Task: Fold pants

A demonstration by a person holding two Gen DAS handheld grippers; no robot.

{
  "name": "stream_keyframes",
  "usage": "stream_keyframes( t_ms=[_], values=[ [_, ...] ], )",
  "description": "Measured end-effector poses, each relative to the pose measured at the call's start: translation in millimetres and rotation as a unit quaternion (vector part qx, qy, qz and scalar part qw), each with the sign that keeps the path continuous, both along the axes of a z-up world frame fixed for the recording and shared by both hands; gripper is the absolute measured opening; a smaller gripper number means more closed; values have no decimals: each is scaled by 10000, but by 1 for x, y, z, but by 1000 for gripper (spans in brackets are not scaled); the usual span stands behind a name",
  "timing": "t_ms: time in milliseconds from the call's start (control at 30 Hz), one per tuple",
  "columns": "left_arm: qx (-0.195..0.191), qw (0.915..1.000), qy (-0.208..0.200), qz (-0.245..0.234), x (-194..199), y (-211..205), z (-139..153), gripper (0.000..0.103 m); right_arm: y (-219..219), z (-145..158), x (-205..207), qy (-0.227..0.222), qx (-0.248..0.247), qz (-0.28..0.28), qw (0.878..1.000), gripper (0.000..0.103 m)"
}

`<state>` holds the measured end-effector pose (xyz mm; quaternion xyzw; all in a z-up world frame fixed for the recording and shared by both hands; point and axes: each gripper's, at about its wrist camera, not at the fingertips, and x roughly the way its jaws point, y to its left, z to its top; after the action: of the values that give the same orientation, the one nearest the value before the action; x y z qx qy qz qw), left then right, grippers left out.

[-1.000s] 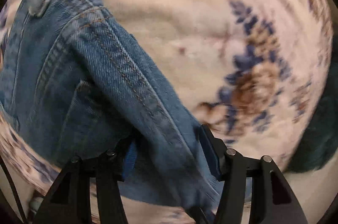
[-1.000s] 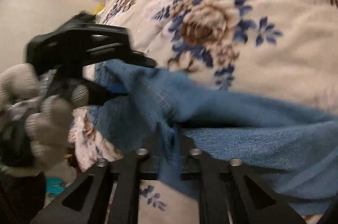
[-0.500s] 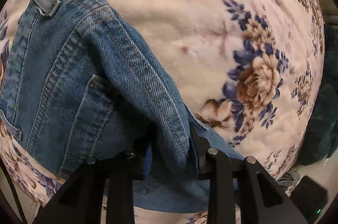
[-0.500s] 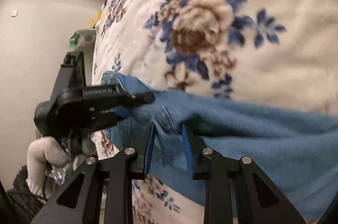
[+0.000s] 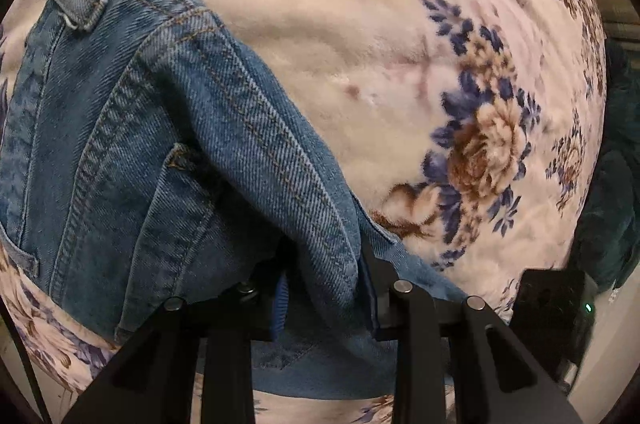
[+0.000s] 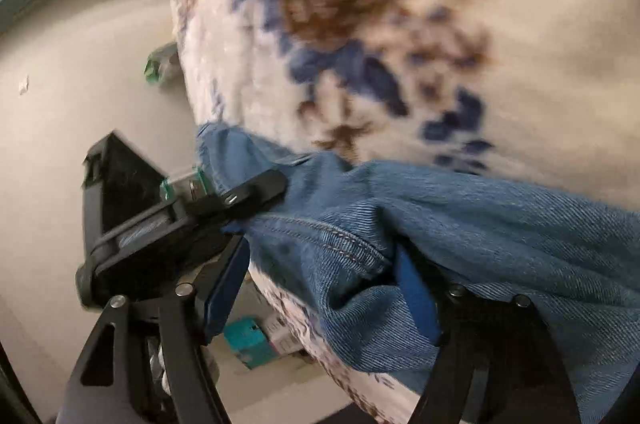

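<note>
My left tongs (image 5: 324, 288) are clamped on a thick ridge of the jeans (image 5: 132, 159), which lie on the floral blanket (image 5: 360, 35) with their lower part draped over the blanket's near edge. The waistband and a belt loop (image 5: 78, 3) sit toward the far left corner of my left view, the back pocket below them. My right tongs (image 6: 320, 288) have just been opening; they now stand apart, the denim fold slumped between the 2 blue pads (image 6: 416, 296) without being pressed. In the right view the left tongs (image 6: 256, 189) bite the same bunch of jeans (image 6: 460, 224) just beside mine, right at the blanket's edge (image 6: 192, 71). My worry is that, with only 1 grip holding, the weight of the overhanging cloth could drag the fold off the edge toward the floor. The bunched seam could also snag a right pad as I back out and pull the fold crooked. The left grip is on a bulky roll, which I judge could slip.
</note>
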<state>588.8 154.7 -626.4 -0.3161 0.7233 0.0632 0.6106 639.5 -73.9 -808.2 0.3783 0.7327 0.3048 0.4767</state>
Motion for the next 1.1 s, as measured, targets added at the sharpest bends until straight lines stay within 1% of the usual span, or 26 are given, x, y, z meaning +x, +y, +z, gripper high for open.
stream_keyframes(
  t_ms=[67,100,167,233,267,300,333,367,433,467,533,567,600,667,700,733,767,800,867,900,933,967,1000,1033,1067,1100],
  values=[
    [-43,10000,-1,5,1,1,1,27,-7,12,-4,-28,361,103,9993,76],
    [-41,10000,-2,-18,1,1,1,27,-10,16,-7,4,433,184,9989,76],
    [-73,10000,6,-16,0,2,1,27,-11,20,-17,-35,359,516,9980,75],
    [-108,9999,17,12,0,2,1,27,-6,17,-26,-109,-90,904,9958,75],
    [-127,9999,17,49,-1,3,1,27,-4,15,-25,-174,-296,908,9953,73],
    [-139,9999,7,77,-1,2,1,27,-3,15,-22,-343,-612,813,9942,73],
    [-155,9998,-8,94,-1,1,1,27,-2,15,-18,-494,-788,717,9931,73],
    [-195,9997,-32,114,-1,2,3,27,0,14,-14,-570,-784,574,9936,73],
    [-301,9994,-90,167,-2,4,9,27,10,7,-9,-460,-475,315,9973,73],
    [-305,9993,-124,171,-3,6,12,27,21,4,-8,-424,-283,317,9982,73],
    [-247,9990,-344,116,-8,10,28,27,30,3,-6,-336,114,134,9993,73],
    [-160,9986,-490,84,-11,13,37,27,27,5,-4,-322,190,22,9993,73],
    [-15,9979,-647,36,-16,17,48,27,19,7,-1,-336,336,-216,9986,72],
    [296,9950,-944,-107,-25,22,65,28,-5,6,5,-235,704,-834,9938,66],
    [470,9935,-1008,-234,-28,23,68,30,-15,3,6,-135,824,-1087,9906,66],
    [743,9906,-1064,-440,-30,23,69,30,-22,0,7,-53,863,-1263,9882,66],
    [891,9885,-1083,-570,-31,22,66,30,-23,-4,9,17,745,-1199,9900,66],
    [1107,9851,-1068,-765,-32,21,59,30,-18,-7,8,65,631,-988,9931,66],
    [1288,9822,-933,-1002,-33,23,43,30,2,-12,9,114,435,-515,9977,66],
    [1315,9815,-797,-1142,-31,22,31,30,13,-10,11,99,390,-259,9989,53],
    [1360,9798,-699,-1292,-30,20,21,30,22,-8,14,12,212,19,9998,35],
    [1393,9784,-687,-1366,-31,20,17,30,27,-3,20,-95,-88,258,9996,33],
    [1424,9763,-678,-1483,-31,18,12,30,23,6,31,-219,-272,278,9990,24],
    [1485,9741,-646,-1580,-32,17,9,30,17,13,42,-310,-346,194,9987,20],
    [1493,9727,-703,-1632,-33,16,6,30,4,22,58,-349,-454,93,9983,20],
    [1466,9727,-752,-1636,-33,16,6,30,-4,27,68,-347,-490,105,9981,20]
  ],
)
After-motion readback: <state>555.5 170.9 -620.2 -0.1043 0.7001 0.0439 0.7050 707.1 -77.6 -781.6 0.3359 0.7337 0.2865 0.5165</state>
